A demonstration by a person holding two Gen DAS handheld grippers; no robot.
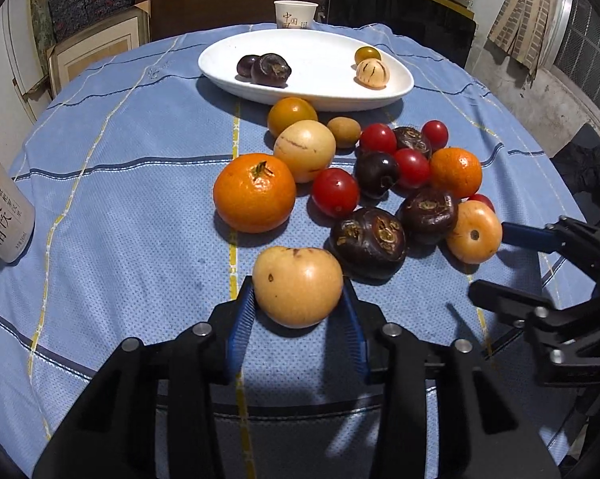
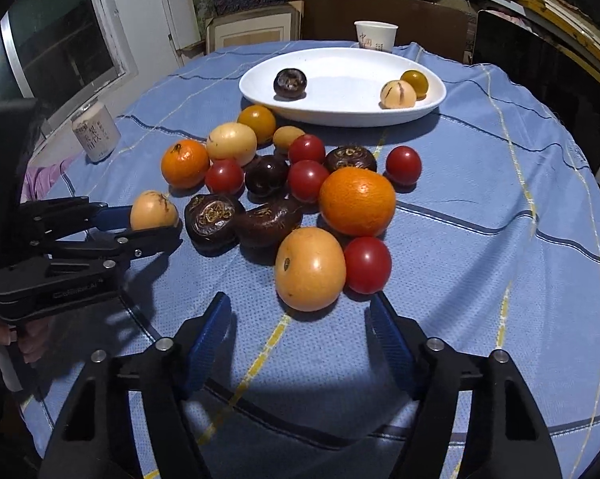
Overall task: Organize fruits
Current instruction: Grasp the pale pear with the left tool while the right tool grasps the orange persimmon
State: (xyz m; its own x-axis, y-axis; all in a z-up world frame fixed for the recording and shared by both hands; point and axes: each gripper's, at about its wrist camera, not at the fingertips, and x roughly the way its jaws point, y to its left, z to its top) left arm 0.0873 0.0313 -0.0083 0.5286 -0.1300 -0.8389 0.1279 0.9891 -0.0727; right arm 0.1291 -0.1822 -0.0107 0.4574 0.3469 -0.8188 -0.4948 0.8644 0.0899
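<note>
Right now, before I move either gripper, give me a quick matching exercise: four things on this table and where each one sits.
Things:
1. pale yellow fruit
2. paper cup
3. white dish
4. drink can

Places:
A. behind the dish, at the far table edge
B. between the left gripper's fingers
C. beyond the fruit pile, holding four fruits
D. far left of the cloth, apart from the fruit

Pairs: 1-B, 2-A, 3-C, 4-D
</note>
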